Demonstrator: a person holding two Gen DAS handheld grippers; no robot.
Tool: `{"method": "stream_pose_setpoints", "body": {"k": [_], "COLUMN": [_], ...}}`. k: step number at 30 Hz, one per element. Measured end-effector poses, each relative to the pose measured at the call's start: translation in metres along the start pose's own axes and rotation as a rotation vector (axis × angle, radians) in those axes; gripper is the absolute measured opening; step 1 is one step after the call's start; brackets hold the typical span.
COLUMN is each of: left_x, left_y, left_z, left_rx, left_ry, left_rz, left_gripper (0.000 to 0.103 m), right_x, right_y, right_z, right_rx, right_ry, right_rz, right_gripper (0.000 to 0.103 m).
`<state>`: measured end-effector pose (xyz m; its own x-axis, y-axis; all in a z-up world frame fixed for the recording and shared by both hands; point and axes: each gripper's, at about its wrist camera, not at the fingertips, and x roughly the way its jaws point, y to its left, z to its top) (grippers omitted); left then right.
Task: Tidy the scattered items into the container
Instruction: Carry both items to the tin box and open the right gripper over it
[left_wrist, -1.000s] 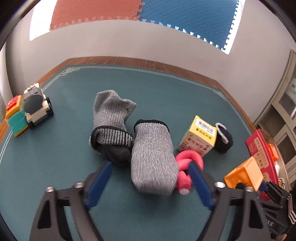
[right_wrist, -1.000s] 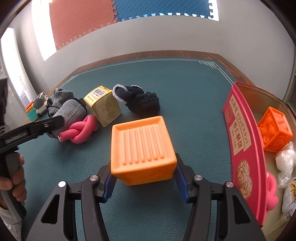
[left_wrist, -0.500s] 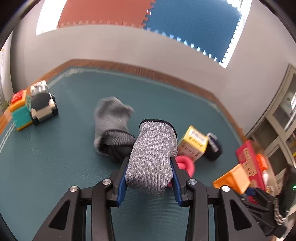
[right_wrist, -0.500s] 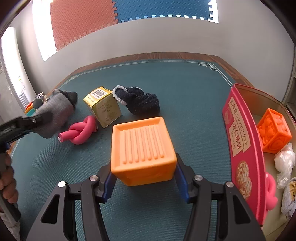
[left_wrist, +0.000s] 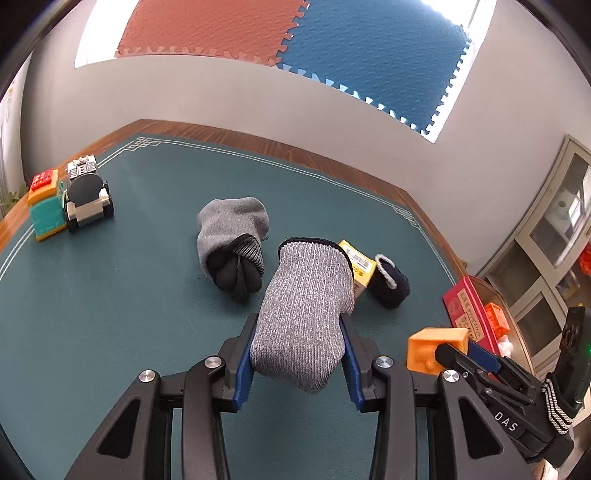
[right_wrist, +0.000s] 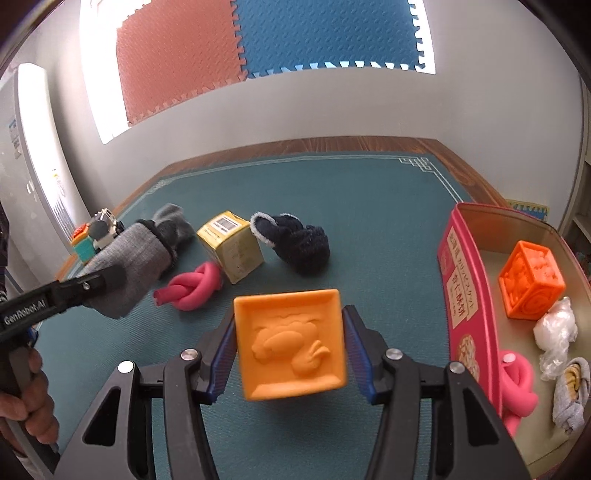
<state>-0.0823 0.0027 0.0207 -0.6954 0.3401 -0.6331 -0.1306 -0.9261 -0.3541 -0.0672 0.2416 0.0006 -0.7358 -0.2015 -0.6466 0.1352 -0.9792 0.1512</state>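
Left wrist view: left gripper (left_wrist: 297, 360), jaws clamped on the grey sock (left_wrist: 303, 314), lifted off the desk (left_wrist: 110, 314) for carrying.
Right gripper (right_wrist: 290, 354): jaws clamped flat on two sides of the orange block (right_wrist: 291, 343), so it hangs square.
Container (right_wrist: 465, 295): red tin just right, open-topped, already holding toys.
Left scattered: pink knot (right_wrist: 194, 286), yellow carton (right_wrist: 231, 249), dark slipper (right_wrist: 295, 243).

held sock (left_wrist: 303, 314): marled grey, black cuff
held cube (right_wrist: 291, 343): orange, embossed duck
container (right_wrist: 465, 295): pink-red wall, beige inside
knot toy (right_wrist: 192, 288): pink
mat (left_wrist: 110, 295): teal, pale border line
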Motion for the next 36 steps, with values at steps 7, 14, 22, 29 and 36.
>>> {"method": "stream_pose_setpoints", "body": {"k": [7, 14, 22, 29, 36], "left_x": [-0.006, -0.007, -0.008, -0.008, -0.009], "left_y": [-0.014, -0.022, -0.025, -0.026, -0.029], "left_z": [-0.007, -0.012, -0.014, -0.015, -0.015], "left_rx": [0.032, 0.062, 0.076, 0.078, 0.078], "left_ry": [-0.026, -0.038, -0.049, -0.047, -0.049], "left_rz": [0.023, 0.039, 0.056, 0.059, 0.059], "left_gripper": [0.042, 0.042, 0.042, 0.042, 0.042], "right_x": [-0.007, -0.012, -0.017, -0.021, -0.033], "right_y": [0.006, 0.004, 0.006, 0.006, 0.003], "right_z": [-0.007, -0.008, -0.008, -0.007, -0.004], "right_rx": [-0.016, -0.012, -0.029, -0.031, -0.013], "right_ry": [-0.004, -0.024, -0.051, -0.068, -0.115], "right_rz": [0.014, -0.011, -0.034, -0.033, -0.019], "right_gripper": [0.057, 0.057, 0.057, 0.057, 0.057]}}
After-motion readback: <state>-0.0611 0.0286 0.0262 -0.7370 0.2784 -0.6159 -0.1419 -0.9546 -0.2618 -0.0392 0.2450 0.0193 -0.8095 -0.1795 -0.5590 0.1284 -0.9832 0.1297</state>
